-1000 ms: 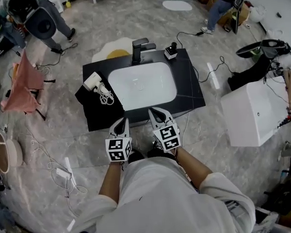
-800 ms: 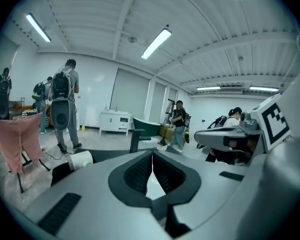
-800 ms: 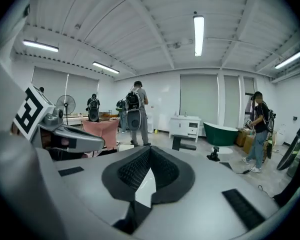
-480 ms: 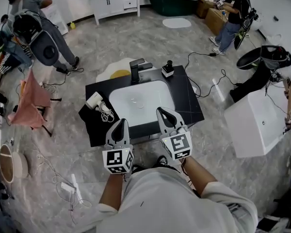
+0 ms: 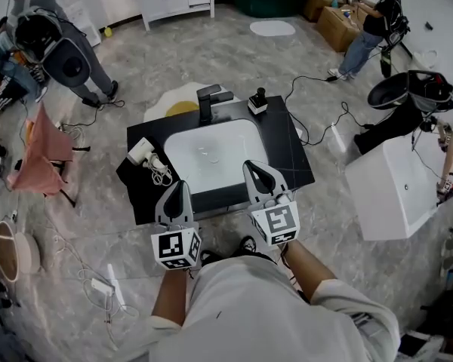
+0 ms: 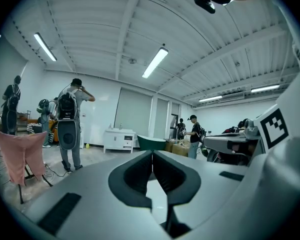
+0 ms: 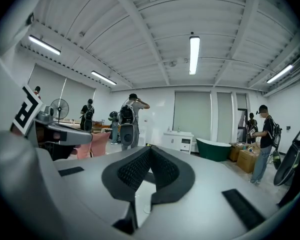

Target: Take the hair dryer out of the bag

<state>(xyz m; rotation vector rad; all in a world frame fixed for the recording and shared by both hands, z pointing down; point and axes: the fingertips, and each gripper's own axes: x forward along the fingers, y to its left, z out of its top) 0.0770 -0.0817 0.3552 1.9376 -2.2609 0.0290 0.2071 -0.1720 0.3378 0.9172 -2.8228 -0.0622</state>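
Note:
A white hair dryer [image 5: 142, 151] with its coiled white cord [image 5: 161, 173] lies at the left end of the black counter [image 5: 291, 153], on top of a flat black bag [image 5: 140, 191]. My left gripper [image 5: 177, 188] hovers at the counter's front edge, to the right of the bag, shut and empty. My right gripper [image 5: 256, 170] is beside it over the front rim of the white sink [image 5: 211, 153], also shut and empty. In the left gripper view the left gripper [image 6: 152, 153] points out across the room with its pads touching. The right gripper [image 7: 150, 149] looks the same in its own view.
A black faucet [image 5: 209, 100] and a small black-and-white item [image 5: 257, 102] stand at the counter's back. A white tub [image 5: 396, 187] sits to the right, a pink cloth on a stand [image 5: 38, 153] to the left. Cables lie on the floor; people stand farther off.
Both grippers have risen from below the counter's front edge and tipped up toward level. Both stay shut and empty. The hair dryer has not moved.

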